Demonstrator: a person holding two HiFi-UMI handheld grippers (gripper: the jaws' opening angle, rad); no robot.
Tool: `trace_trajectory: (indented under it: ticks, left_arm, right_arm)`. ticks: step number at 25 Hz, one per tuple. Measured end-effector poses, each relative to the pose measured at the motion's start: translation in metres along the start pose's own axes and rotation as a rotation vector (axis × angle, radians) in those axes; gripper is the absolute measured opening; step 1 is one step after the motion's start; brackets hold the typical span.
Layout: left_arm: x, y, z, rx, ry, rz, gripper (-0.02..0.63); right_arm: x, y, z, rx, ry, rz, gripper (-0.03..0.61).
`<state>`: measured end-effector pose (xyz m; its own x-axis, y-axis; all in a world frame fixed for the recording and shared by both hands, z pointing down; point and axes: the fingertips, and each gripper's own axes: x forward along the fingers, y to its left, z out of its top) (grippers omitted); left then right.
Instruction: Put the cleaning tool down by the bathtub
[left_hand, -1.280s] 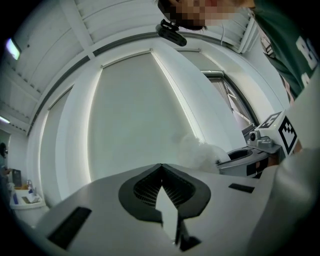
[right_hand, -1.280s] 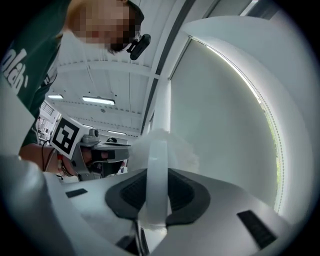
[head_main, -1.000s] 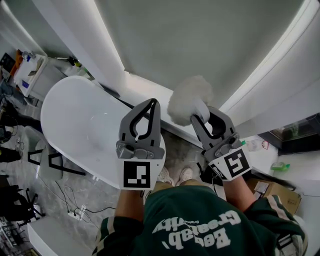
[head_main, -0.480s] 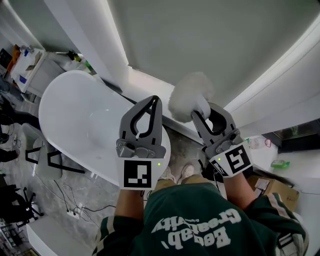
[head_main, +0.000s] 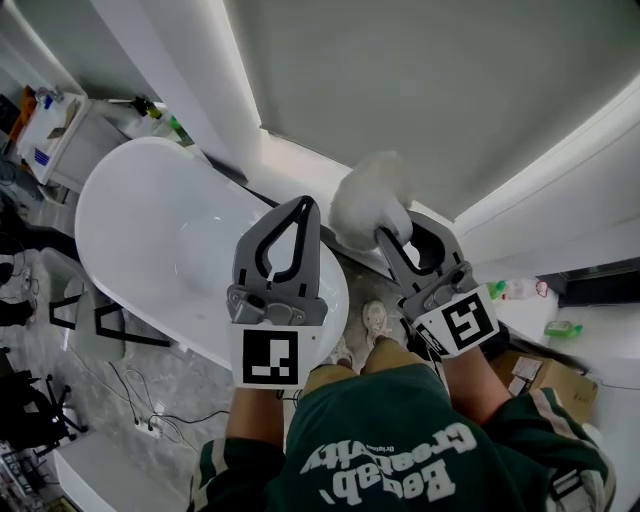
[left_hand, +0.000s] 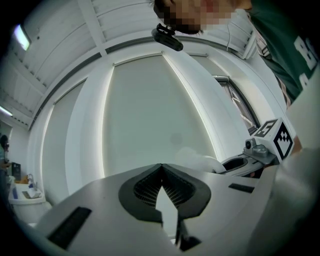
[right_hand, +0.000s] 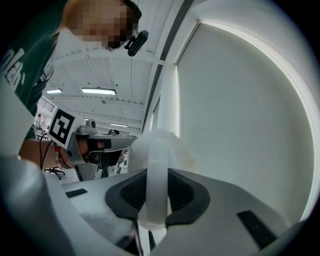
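**tub_noob:** How far along is this reckoned to be? Has the cleaning tool been set down by the bathtub yet?

**gripper_fan:** Nope, nothing's been put down so far. The tool is held up in the air by the right gripper. Its white handle is clamped between the fingers, which are closed about halfway onto it. The fluffy head is pointed out ahead, toward the wall. It's seen near the bathtub's near end, above the strip of floor beside the tub.

**tub_noob:** And the left gripper?

**gripper_fan:** Nothing is carried there. Its fingers are brought together at the tips with nothing pinched between them, and it's held out level over the tub's rim.

**tub_noob:** So what's left?

**gripper_fan:** Pretty much the whole placing part, judging by this. The tool needs to be lowered to a spot next to the tub and the grip let go. Whether the fluff is brushing the white ledge behind it can't really be told from the head view, since it's white on white. It's probably clear of it.
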<state>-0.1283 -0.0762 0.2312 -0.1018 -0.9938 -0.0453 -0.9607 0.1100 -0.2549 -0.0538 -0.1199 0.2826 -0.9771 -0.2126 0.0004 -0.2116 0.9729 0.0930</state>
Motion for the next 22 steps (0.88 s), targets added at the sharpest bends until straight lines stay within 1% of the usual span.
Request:
trace_trajectory:
  ticks: [5,11,13,16,17,20,22]
  left_arm:
    - [0.005,0.012,-0.006,-0.013,0.003,0.026,0.003]
    - [0.027,0.026,-0.020,0.007,0.030,0.061,0.003]
    - [0.038,0.028,-0.025,0.008,0.038,0.075,0.003]
    - [0.058,0.033,-0.029,0.032,0.047,0.091,0.003]
    - [0.065,0.035,-0.033,0.030,0.054,0.100,0.003]
    - [0.083,0.042,-0.044,-0.012,0.053,0.124,0.003]
    - [0.093,0.045,-0.048,-0.012,0.049,0.130,0.003]
  right_arm:
    - [0.017,-0.003,-0.010,0.003,0.027,0.028,0.092]
    - [0.050,-0.017,-0.035,-0.023,0.076,0.075,0.092]
    - [0.061,-0.026,-0.045,-0.008,0.089,0.097,0.092]
    - [0.081,-0.042,-0.058,0.003,0.104,0.131,0.092]
    - [0.088,-0.047,-0.064,0.004,0.110,0.141,0.092]
    - [0.108,-0.063,-0.087,0.016,0.154,0.153,0.092]
    - [0.120,-0.071,-0.103,0.030,0.197,0.157,0.092]
